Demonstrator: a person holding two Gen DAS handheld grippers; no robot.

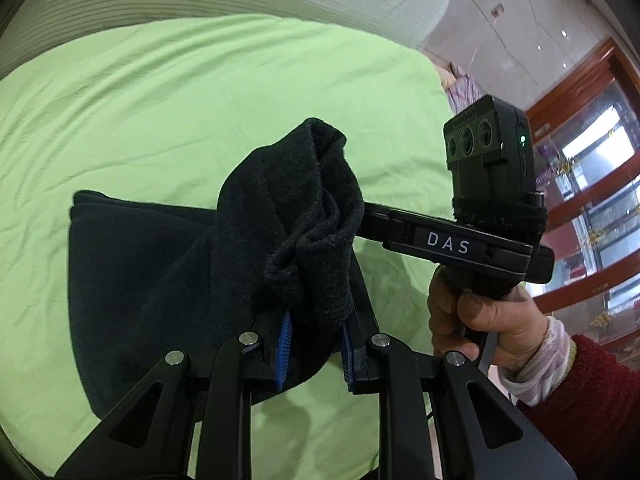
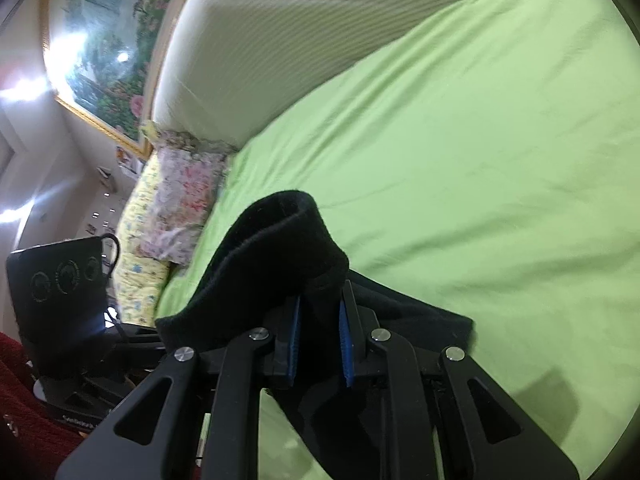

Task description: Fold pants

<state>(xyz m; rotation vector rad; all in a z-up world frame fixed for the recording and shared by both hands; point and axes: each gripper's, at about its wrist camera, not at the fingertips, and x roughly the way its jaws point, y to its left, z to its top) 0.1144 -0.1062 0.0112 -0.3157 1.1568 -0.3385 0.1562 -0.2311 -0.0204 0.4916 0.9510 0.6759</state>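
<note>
The black pants [image 1: 168, 280] look partly folded on the green sheet [image 1: 200, 100], one end lifted above it by the left gripper [image 1: 314, 344] and right gripper [image 2: 320, 340], each closed on bunched cloth, so the last fold seems unfinished.

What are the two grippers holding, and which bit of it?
Both hold the black pants. The left gripper and the right gripper each pinch a bunched edge, lifted above the green sheet. Which part of the pants cannot be told.

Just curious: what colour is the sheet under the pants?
Light green sheet, plain, no pattern; the right wrist view shows it best.
</note>
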